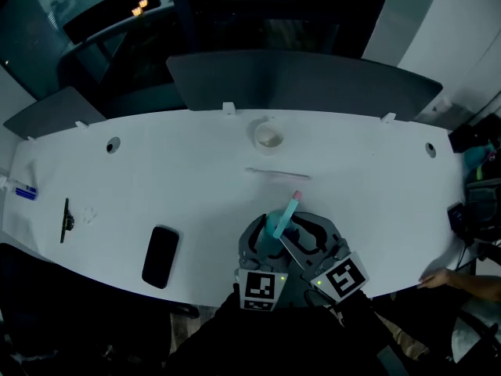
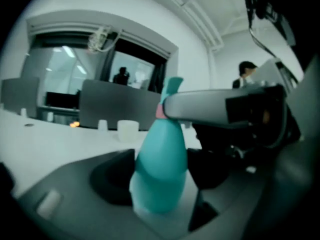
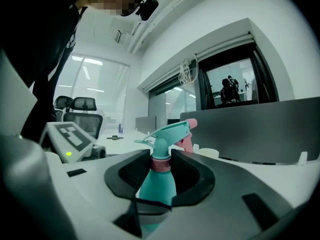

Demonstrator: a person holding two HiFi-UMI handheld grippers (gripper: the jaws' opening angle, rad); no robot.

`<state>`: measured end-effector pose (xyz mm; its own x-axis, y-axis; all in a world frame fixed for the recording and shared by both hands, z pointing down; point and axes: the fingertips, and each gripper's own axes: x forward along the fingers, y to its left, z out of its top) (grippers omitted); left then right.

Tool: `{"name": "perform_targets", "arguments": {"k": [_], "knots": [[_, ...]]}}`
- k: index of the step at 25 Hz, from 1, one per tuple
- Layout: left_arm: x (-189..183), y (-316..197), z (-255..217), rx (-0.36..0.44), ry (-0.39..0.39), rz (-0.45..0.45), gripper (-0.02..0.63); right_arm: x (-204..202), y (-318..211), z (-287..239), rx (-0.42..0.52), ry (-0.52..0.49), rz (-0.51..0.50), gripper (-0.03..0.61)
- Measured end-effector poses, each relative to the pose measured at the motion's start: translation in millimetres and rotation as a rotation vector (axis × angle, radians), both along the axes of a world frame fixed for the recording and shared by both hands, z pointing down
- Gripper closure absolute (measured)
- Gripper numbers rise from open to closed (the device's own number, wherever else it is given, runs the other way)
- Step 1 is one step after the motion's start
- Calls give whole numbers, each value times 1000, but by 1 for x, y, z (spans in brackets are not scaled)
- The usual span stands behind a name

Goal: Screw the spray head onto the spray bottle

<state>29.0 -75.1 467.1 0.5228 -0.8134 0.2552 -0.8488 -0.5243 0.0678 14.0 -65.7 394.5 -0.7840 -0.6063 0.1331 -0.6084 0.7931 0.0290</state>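
A teal spray bottle (image 1: 274,227) stands upright near the front edge of the white table (image 1: 196,178). The teal spray head (image 1: 291,207) with a pink nozzle tip sits on the bottle's neck. In the left gripper view the bottle body (image 2: 160,169) fills the space between the jaws of my left gripper (image 1: 262,245), which is shut on it. My right gripper (image 1: 301,237) is shut on the spray head at its pink collar (image 3: 161,165), with the trigger and nozzle (image 3: 170,130) rising above its jaws. A jaw of the right gripper (image 2: 215,106) crosses the bottle's neck in the left gripper view.
A black phone (image 1: 160,255) lies front left. A small white cup (image 1: 268,137) stands at the back centre, with a thin clear rod (image 1: 278,174) lying in front of it. A black clip (image 1: 66,219) and a blue item (image 1: 25,192) lie far left. A person's hand (image 1: 438,279) rests at the right edge.
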Motion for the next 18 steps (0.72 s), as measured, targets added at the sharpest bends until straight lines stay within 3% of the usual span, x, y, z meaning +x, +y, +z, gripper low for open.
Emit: {"name": "perform_targets", "arguments": {"k": [1,3,8,10,12,15,16,18], "knots": [[-1,1,1,4,-12,-69,284,0,1,0,0,-21,20,445],[1,2,3,3,-28,-52,281,2,1,2,-15,-57,52,445],[0,5,-1,-38,37,312,253,4,2,6,-22,-60,18,445],[1,3,-3,-36,41,350,302,5,-2,5,-3,-64,25,445],[1,1,-4,-11,32,227,304,5,-3,4,2,-63,37,445],[-2,5,-2,40,-62,-59,305,1,1,2,9,-54,43,445],[-1,7,0,47,-101,-88,305,2,1,2,5,-56,52,445],[-1,9,3,47,-117,-18,300,5,2,2,-6,-65,64,445]]}}
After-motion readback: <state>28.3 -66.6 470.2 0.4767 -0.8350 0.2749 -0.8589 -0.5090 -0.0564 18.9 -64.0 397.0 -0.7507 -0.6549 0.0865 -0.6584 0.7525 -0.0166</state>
